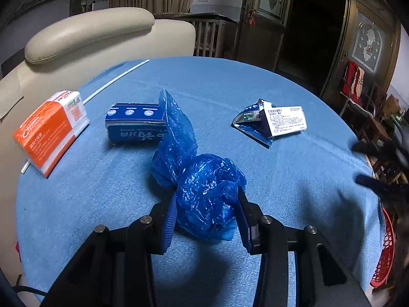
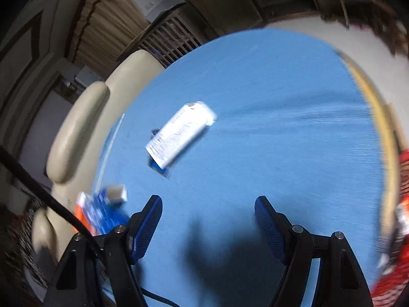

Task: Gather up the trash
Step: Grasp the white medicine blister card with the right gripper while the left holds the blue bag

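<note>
My left gripper (image 1: 207, 204) is shut on a crumpled blue plastic bag (image 1: 202, 186) and holds it just above the round blue table (image 1: 294, 179). Beyond it lie an orange and white carton (image 1: 51, 130) at the left, a dark blue box (image 1: 135, 125) in the middle and a torn blue and white packet (image 1: 273, 121) at the right. My right gripper (image 2: 208, 202) is open and empty above the table. The blurred right wrist view shows the torn packet (image 2: 179, 134) ahead of it and the cartons (image 2: 102, 209) at its lower left.
A white straw (image 1: 115, 80) lies at the table's far left edge. A red plastic basket (image 1: 386, 253) stands beyond the table's right edge and shows in the right wrist view (image 2: 393, 255). A cream leather sofa (image 1: 89, 33) stands behind the table. A dark doorway lies beyond.
</note>
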The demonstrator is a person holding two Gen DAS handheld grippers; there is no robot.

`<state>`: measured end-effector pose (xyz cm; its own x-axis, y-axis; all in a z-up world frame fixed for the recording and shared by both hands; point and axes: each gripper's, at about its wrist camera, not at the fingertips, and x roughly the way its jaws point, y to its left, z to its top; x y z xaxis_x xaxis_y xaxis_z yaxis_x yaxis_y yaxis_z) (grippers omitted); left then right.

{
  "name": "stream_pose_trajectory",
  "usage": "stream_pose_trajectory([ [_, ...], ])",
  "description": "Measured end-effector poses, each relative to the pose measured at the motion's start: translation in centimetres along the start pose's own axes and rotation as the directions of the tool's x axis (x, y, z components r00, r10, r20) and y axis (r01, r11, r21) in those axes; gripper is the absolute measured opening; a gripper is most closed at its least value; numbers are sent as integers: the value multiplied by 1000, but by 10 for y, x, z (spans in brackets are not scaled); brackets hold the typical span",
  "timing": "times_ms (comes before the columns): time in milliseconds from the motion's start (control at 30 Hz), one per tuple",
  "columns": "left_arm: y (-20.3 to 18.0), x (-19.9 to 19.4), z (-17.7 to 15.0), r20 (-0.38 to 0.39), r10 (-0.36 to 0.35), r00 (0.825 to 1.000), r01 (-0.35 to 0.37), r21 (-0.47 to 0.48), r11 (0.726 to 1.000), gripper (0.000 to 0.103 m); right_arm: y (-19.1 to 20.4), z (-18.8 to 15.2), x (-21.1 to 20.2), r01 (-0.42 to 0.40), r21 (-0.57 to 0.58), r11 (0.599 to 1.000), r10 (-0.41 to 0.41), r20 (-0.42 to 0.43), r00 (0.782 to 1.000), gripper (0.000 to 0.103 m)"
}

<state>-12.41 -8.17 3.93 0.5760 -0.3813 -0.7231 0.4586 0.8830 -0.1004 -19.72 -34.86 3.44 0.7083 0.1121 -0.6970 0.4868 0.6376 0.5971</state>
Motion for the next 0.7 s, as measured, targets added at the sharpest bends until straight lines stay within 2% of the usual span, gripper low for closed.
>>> stream_pose_trajectory([
  [200,7,-1,-2,10,2,1000,-3,8,1000,44,24,34,61,-81,157,984,87,-36,996,79],
  [467,8,-1,-3,15,-6,1000,6,19,1000,44,49,54,123,-13,159,987,26,-78,997,79],
  [533,8,-1,-3,14,-7,1000,7,23,1000,44,52,55,129,8,148,989,1,-62,998,78],
  [567,8,-1,-4,14,-7,1000,7,24,1000,44,54,56,130,20,129,991,-12,-64,998,76],
  [600,8,-1,-4,14,-7,1000,7,25,1000,44,56,57,131,26,117,993,-19,-67,998,65],
  [700,7,-2,-4,14,-2,1000,2,28,1000,44,55,56,129,32,77,996,-27,-71,997,60],
])
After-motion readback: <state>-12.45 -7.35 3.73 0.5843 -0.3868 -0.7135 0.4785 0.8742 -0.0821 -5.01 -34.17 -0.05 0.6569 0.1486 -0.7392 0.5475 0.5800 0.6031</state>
